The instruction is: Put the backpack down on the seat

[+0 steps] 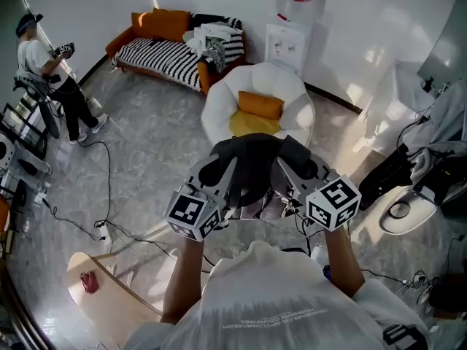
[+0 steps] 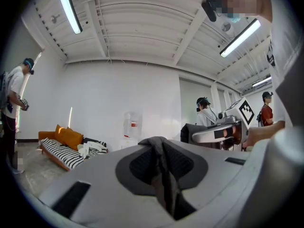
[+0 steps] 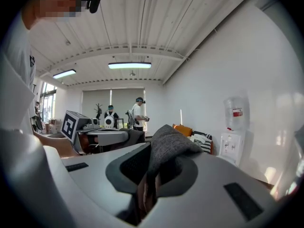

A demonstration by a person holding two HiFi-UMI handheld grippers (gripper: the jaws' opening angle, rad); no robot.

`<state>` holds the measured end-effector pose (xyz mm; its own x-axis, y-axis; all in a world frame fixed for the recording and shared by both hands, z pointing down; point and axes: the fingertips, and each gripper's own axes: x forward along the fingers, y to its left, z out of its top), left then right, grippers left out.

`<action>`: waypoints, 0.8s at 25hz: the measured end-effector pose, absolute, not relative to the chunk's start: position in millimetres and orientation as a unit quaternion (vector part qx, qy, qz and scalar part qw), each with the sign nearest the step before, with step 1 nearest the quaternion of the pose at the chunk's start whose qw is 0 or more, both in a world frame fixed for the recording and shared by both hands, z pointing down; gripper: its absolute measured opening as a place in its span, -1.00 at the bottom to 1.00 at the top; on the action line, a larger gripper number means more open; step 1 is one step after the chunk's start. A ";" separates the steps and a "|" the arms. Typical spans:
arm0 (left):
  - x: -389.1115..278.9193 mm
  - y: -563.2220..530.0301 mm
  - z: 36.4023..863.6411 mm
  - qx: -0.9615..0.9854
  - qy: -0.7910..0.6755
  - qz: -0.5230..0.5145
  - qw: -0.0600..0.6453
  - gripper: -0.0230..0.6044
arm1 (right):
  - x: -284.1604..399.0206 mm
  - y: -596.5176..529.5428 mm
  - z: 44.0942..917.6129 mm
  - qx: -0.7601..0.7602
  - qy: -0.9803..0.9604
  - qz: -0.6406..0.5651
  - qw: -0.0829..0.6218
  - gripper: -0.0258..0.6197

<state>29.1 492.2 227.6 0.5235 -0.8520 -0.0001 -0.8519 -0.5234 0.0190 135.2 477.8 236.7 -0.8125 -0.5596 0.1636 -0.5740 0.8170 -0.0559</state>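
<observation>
The backpack [image 1: 252,162] is dark and hangs in the air in front of the person, held up between the two sets of tongs, above the grey floor [image 1: 146,144]. The left tongs [image 1: 232,165] are closed on a fold of its dark strap; in the left gripper view the cloth [image 2: 164,175] is pinched in the slit between the jaws [image 2: 159,148]. The right tongs [image 1: 283,165] are likewise clamped on grey fabric, which bulges up out of the jaws [image 3: 152,170] in the right gripper view [image 3: 166,151].

Just beyond the backpack stands the white round seat [image 1: 292,97]. An orange cushion [image 1: 260,105] and a yellow cushion [image 1: 248,125] lie in its hollow and fill much of the sitting space. From the head view the top of the backpack overlaps the seat's near edge.

Further back, against the wall, is a sofa [image 1: 157,55] with a striped cover, orange pillows and a heap of clothes. A water dispenser [image 1: 288,42] stands to its right. Another person [image 1: 51,71] stands at the far left beside some equipment. Cables [image 1: 109,188] trail over the floor on the left, and a wooden chair [image 1: 95,283] is at the lower left. On the right lie a dark bag [image 1: 387,173] and a white round stool [image 1: 405,214].
</observation>
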 end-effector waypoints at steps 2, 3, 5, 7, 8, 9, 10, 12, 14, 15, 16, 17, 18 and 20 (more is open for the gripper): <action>26.9 494.4 225.7 0.876 -0.483 -0.004 0.009 -0.74 | 132.8 480.5 234.4 0.303 -0.949 0.052 0.069 -0.82; 25.7 496.0 225.3 0.877 -0.480 -0.005 0.009 -0.74 | 131.7 482.8 233.8 0.305 -0.948 0.052 0.068 -0.82; 22.9 500.1 225.8 0.880 -0.476 -0.004 0.010 -0.74 | 129.3 488.5 234.0 0.309 -0.947 0.053 0.067 -0.82; 18.9 502.4 227.9 0.881 -0.473 0.001 0.011 -0.73 | 126.0 492.8 236.0 0.314 -0.945 0.056 0.068 -0.82; 16.4 502.4 229.1 0.881 -0.473 0.004 0.012 -0.73 | 123.7 493.9 237.1 0.315 -0.945 0.059 0.070 -0.82; 13.9 502.1 230.4 0.880 -0.475 0.007 0.014 -0.73 | 121.2 494.8 238.3 0.315 -0.944 0.062 0.071 -0.82; 11.7 501.9 231.8 0.879 -0.477 0.009 0.016 -0.73 | 119.1 495.7 239.5 0.314 -0.944 0.064 0.072 -0.82; 9.0 500.1 233.2 0.877 -0.480 0.011 0.021 -0.73 | 116.6 495.1 240.5 0.312 -0.945 0.067 0.073 -0.82; 8.4 496.2 234.2 0.878 -0.479 0.013 0.025 -0.73 | 115.6 490.1 240.3 0.313 -0.944 0.070 0.071 -0.82; 8.0 494.2 236.0 0.878 -0.477 0.015 0.027 -0.73 | 115.1 486.9 241.0 0.314 -0.944 0.072 0.069 -0.82; 7.0 491.6 238.6 0.879 -0.475 0.016 0.029 -0.73 | 114.0 483.3 242.2 0.313 -0.944 0.073 0.067 -0.82; 5.1 488.2 241.1 0.879 -0.475 0.017 0.031 -0.73 | 112.1 479.0 243.4 0.313 -0.945 0.074 0.065 -0.82; 2.6 483.5 243.1 0.879 -0.475 0.018 0.033 -0.73 | 109.6 474.1 244.2 0.312 -0.945 0.074 0.063 -0.82; -1.1 471.0 244.9 0.878 -0.477 0.020 0.036 -0.73 | 105.5 462.2 244.8 0.309 -0.946 0.072 0.064 -0.82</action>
<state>-1.1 471.0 244.9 0.5441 -0.8361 0.0694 -0.8390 -0.5422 0.0452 105.5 462.2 244.8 -0.8002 -0.5762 0.1666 -0.5948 0.7980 -0.0972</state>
